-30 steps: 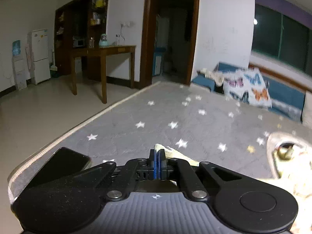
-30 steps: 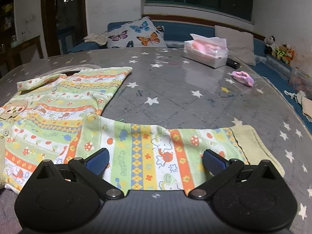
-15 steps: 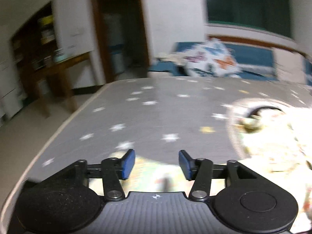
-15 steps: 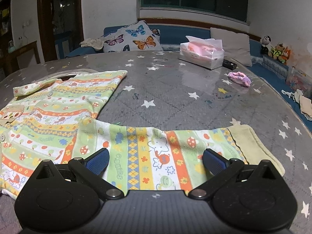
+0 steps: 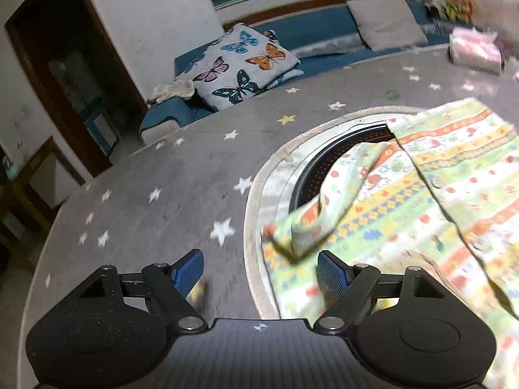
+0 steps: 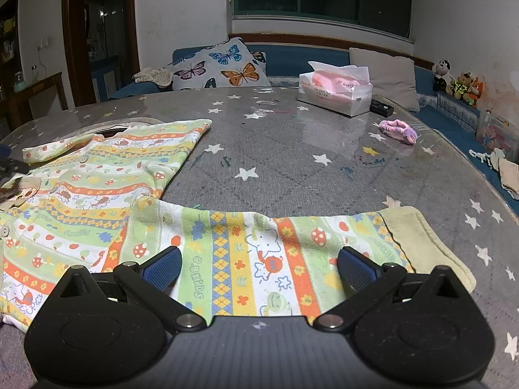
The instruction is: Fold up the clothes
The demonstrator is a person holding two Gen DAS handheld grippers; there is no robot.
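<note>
A child's striped, cartoon-print shirt [image 6: 97, 191] lies flat on the grey star-patterned table [image 6: 292, 162]. One sleeve [image 6: 259, 253] stretches to the right, ending in a pale yellow cuff [image 6: 421, 243]. My right gripper [image 6: 259, 267] is open, empty, just above that sleeve. In the left wrist view the shirt [image 5: 438, 194] lies partly over a round dark opening [image 5: 324, 168] in the table, with a crumpled sleeve [image 5: 311, 223] near it. My left gripper [image 5: 259, 270] is open and empty, at the shirt's left edge.
A pink tissue pack [image 6: 334, 87], a black remote [image 6: 381, 107] and a purple hair tie [image 6: 397, 131] lie at the table's far right. A blue sofa with a butterfly cushion [image 6: 223, 64] runs behind. The table edge [image 5: 42, 259] is left of my left gripper.
My left gripper opened, letting go of the cloth it pinched, and swung right toward the shirt. The right gripper stayed open and barely moved.
</note>
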